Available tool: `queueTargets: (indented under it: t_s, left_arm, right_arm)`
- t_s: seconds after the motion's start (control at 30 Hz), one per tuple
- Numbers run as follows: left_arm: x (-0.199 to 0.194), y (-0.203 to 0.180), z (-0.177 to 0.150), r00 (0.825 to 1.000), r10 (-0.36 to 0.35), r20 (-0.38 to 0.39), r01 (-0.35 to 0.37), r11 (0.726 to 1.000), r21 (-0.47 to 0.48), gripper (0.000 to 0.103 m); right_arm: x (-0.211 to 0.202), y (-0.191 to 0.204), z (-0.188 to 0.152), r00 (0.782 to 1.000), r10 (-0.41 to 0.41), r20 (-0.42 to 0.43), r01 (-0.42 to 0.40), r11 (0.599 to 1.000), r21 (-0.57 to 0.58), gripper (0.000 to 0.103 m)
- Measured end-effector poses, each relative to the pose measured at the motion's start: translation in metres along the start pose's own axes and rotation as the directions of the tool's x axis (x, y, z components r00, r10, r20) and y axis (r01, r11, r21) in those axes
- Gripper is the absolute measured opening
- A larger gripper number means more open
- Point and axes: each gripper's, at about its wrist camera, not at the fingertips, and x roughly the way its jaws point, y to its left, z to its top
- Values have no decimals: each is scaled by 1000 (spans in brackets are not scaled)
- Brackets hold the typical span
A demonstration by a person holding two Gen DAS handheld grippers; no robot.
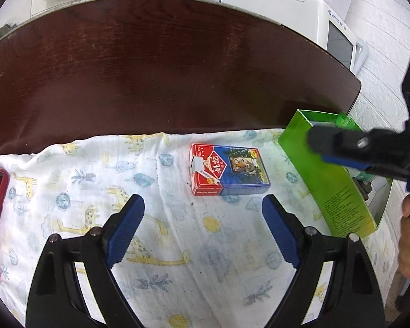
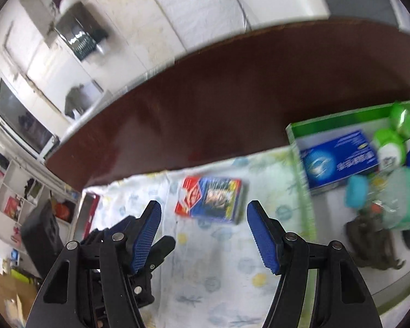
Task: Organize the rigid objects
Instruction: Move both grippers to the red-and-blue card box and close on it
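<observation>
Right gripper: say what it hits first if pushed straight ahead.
Most likely the playing card box, lying on the printed cloth ahead of the open right gripper. Motion blur leaves depth uncertain.

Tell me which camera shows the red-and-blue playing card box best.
The left wrist view: the red-and-blue playing card box lies sharp on the giraffe-print cloth, lettering and tiger picture clear. The right wrist view shows the box too, but motion-blurred.

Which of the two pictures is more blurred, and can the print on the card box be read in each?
Left wrist view: sharp, the playing card box shows its tiger picture and print clearly. Right wrist view: motion blur smears the playing card box and the green box; print unreadable. Both bend straight edges.
</observation>
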Motion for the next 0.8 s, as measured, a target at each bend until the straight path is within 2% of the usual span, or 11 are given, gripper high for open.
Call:
queueTargets:
  t_s: [0.13, 0.27, 0.4, 0.47, 0.5, 0.57, 0.6, 0.7, 0.8]
  left_arm:
    - [9, 6, 3, 999, -38, -15, 38, 999, 17, 81]
    - [23, 5, 9, 996, -81, -48, 83, 996, 40, 79]
    - [41, -3, 9, 990, -106, -90, 115, 989, 97, 75]
    - [50, -7, 9, 988, -111, -112, 125, 984, 125, 65]
    - [54, -9, 9, 987, -107, -117, 123, 983, 137, 64]
    - [57, -12, 11, 990, -101, -100, 116, 980, 159, 64]
    - [58, -13, 12, 990, -103, -94, 117, 980, 162, 64]
    - [62, -16, 14, 991, -96, -88, 110, 978, 175, 65]
    - [63, -19, 13, 993, -79, -88, 94, 979, 184, 65]
  right_arm:
    - [32, 7, -1, 998, -39, -50, 40, 999, 24, 68]
    - [50, -5, 0, 993, -94, -71, 101, 990, 103, 68]
    - [66, -13, 4, 991, -94, -96, 107, 984, 141, 68]
    - [75, -15, 5, 989, -95, -109, 110, 984, 138, 68]
    - [79, -16, 5, 989, -94, -115, 110, 984, 138, 68]
    - [89, -18, 4, 986, -84, -141, 105, 984, 142, 68]
    - [88, -16, 4, 989, -88, -123, 104, 986, 127, 66]
    - [93, -8, 5, 983, -130, -126, 138, 989, 59, 56]
    - [95, -3, 3, 981, -155, -119, 159, 987, 26, 53]
